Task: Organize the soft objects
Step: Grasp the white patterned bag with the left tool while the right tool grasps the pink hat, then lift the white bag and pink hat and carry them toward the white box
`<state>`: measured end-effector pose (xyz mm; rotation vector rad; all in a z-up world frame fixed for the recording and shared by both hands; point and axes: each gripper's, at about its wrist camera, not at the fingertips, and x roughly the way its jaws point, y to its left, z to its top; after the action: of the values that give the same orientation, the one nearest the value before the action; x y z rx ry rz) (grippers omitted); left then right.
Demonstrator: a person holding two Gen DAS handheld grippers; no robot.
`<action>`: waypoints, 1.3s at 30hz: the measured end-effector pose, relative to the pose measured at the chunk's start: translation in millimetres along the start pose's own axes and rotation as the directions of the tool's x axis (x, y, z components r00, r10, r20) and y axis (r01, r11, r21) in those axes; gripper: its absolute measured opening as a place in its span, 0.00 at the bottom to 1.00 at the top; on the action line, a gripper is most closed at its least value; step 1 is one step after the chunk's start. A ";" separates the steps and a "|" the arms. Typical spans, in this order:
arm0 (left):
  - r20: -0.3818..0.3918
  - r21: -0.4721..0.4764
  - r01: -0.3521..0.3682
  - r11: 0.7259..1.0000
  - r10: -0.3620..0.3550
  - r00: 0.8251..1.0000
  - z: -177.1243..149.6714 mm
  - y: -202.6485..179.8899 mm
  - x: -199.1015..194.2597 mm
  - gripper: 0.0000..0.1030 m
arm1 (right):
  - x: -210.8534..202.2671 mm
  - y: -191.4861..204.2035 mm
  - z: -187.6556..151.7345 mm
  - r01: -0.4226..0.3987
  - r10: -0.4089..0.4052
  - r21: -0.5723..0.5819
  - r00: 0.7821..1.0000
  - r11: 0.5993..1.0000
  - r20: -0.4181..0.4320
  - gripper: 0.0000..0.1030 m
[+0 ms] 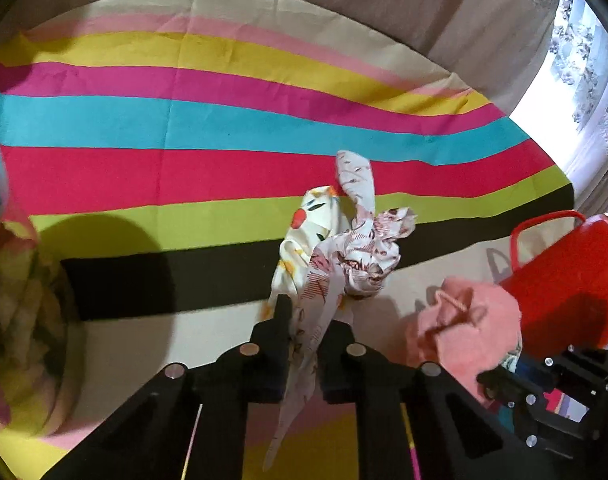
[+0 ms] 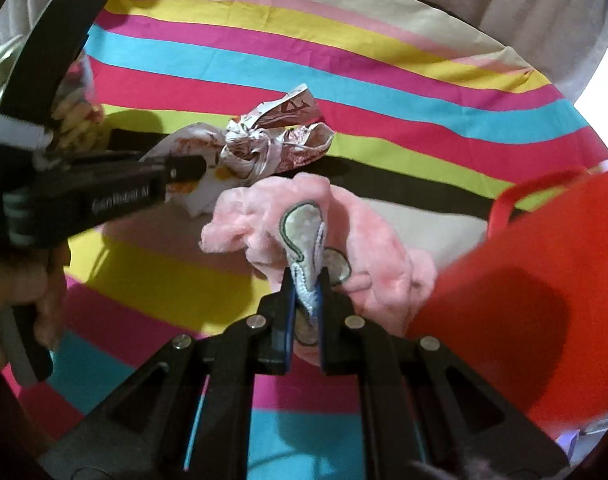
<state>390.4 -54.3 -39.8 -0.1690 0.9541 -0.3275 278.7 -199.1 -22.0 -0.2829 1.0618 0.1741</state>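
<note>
Crumpled white printed cloth point(image 1: 356, 256), knotted

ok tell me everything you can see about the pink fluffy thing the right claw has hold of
The pink fluffy garment is soft, plush-looking fabric, crumpled in a loose heap on the striped sheet. It carries a pale dotted patch edged in dark green stitching, with a white-blue trim. The right claw is shut on that trim and patch. A twisted pink cord shows in the left wrist view. The red bucket sits close at its right; the patterned cloth lies just behind it.
</note>
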 end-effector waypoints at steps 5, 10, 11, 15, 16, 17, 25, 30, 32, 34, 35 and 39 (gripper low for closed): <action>0.002 -0.014 -0.023 1.000 0.023 1.000 -15.6 -2.1 -18.6 0.10 | -14.4 -6.5 -16.4 -0.019 0.019 0.024 1.000 1.000 0.004 0.11; -0.004 -0.022 -0.020 1.000 0.020 1.000 -36.7 -10.2 -45.1 0.09 | -24.4 -5.3 -27.8 -0.034 0.034 0.018 0.999 0.999 0.007 0.11; -0.005 -0.028 -0.012 1.000 0.012 1.000 -41.4 -11.7 -50.9 0.09 | -27.0 -4.4 -30.5 -0.040 0.040 0.016 0.999 0.999 0.009 0.11; -0.048 -0.066 0.014 0.998 -0.017 0.999 -56.4 -13.1 -57.3 0.09 | -36.3 -5.5 -38.6 -0.050 0.050 0.022 0.999 0.999 0.010 0.11; -0.054 -0.073 0.020 0.997 -0.024 0.998 -62.1 -13.7 -59.7 0.09 | -38.3 -6.1 -40.7 -0.054 0.054 0.024 0.999 0.998 0.011 0.11; -0.057 -0.071 0.020 0.997 -0.024 0.998 -66.2 -14.8 -61.7 0.09 | -41.8 -6.6 -43.4 -0.057 0.057 0.025 0.998 0.998 0.014 0.11; -0.056 -0.127 0.062 0.990 -0.070 0.996 -100.3 -18.5 -88.4 0.08 | -63.5 -15.1 -60.9 -0.087 0.085 0.060 0.996 0.994 0.038 0.11; -0.040 -0.132 0.071 0.989 -0.077 0.996 -109.3 -23.7 -102.2 0.08 | -73.0 -16.8 -66.9 -0.102 0.099 0.065 0.994 0.993 0.048 0.11; -0.047 -0.120 0.058 0.991 -0.064 0.997 -111.7 -25.7 -104.2 0.08 | -76.6 -17.3 -69.9 -0.103 0.100 0.067 0.994 0.992 0.049 0.11; -0.060 -0.111 0.003 0.994 -0.010 0.998 -114.5 -27.0 -104.5 0.11 | -80.5 -17.8 -73.3 -0.104 0.100 0.065 0.994 0.993 0.052 0.11; -0.066 -0.109 -0.009 0.994 0.002 0.998 -115.2 -27.7 -104.2 0.11 | -82.1 -17.5 -74.6 -0.103 0.100 0.064 0.994 0.993 0.053 0.11; -0.071 -0.090 -0.062 0.994 0.056 0.996 -116.1 -31.9 -105.3 0.15 | -91.0 -15.8 -79.6 -0.095 0.091 0.058 0.994 0.994 0.060 0.11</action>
<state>232.4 -47.4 -15.8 -0.2141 1.0402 -0.2359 173.2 -239.3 23.8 -0.1724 1.0218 0.2315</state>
